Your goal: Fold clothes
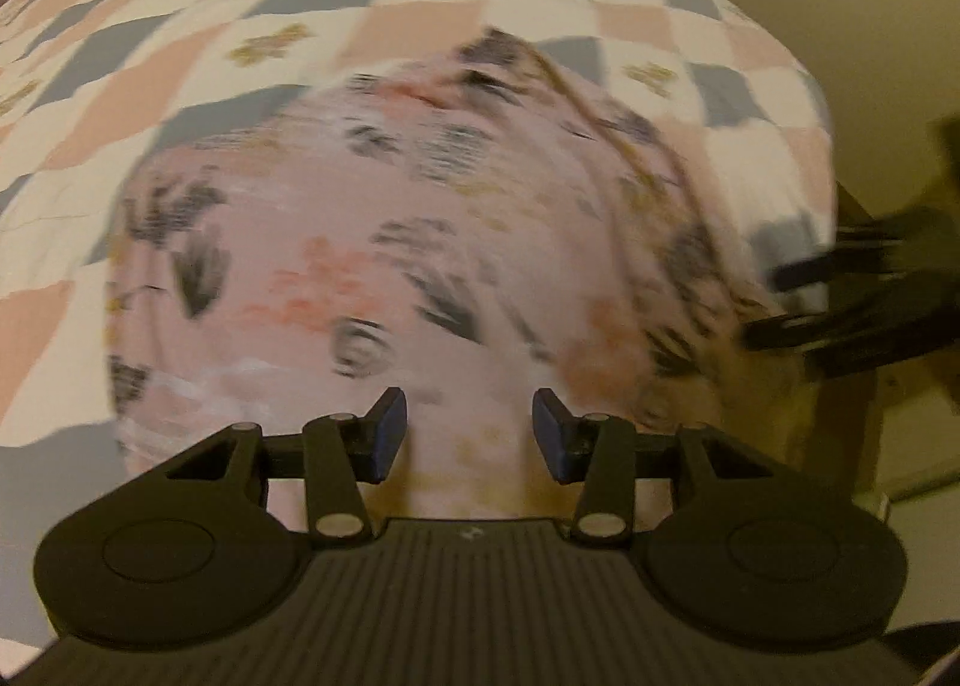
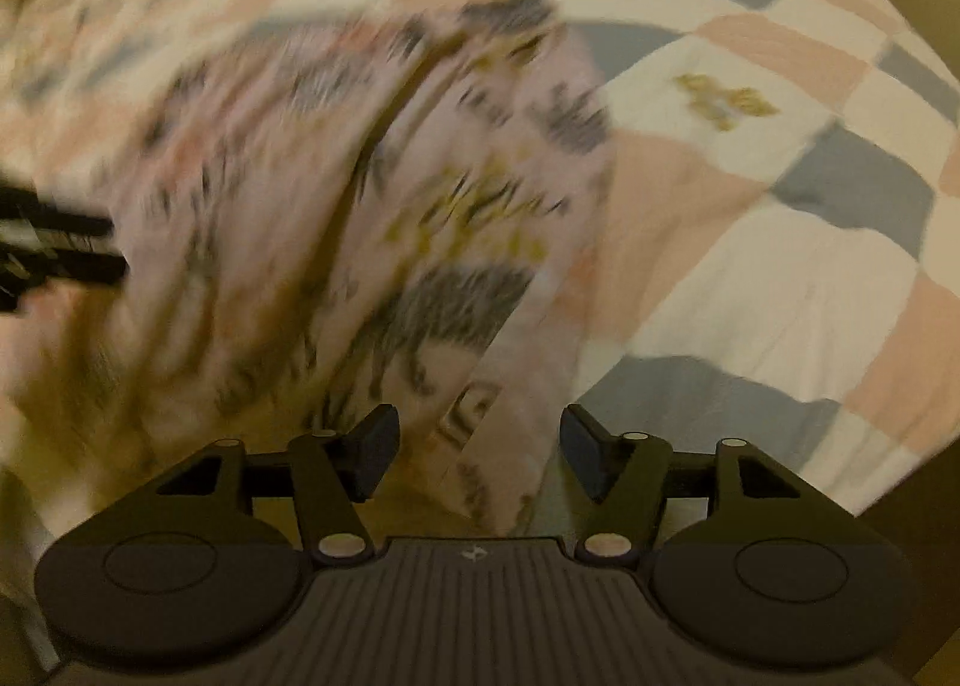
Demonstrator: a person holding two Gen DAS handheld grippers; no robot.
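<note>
Left wrist view: left gripper [image 1: 470,434] nearest me, jaws released, nothing between; floral garment [image 1: 384,266] spread dead ahead on checkered bedspread [image 1: 180,56]; right gripper [image 1: 840,302] blurred at 3 o'clock.

Right wrist view: right gripper [image 2: 480,455] jaws released, empty; garment bunched 11 o'clock, blurred.

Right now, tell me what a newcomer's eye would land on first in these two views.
First the pink floral garment, lying mid-frame on the checked quilt in pink, grey and cream, blurred in both views. Next the left gripper and the right gripper, both open and empty at the garment's near edge.
</note>
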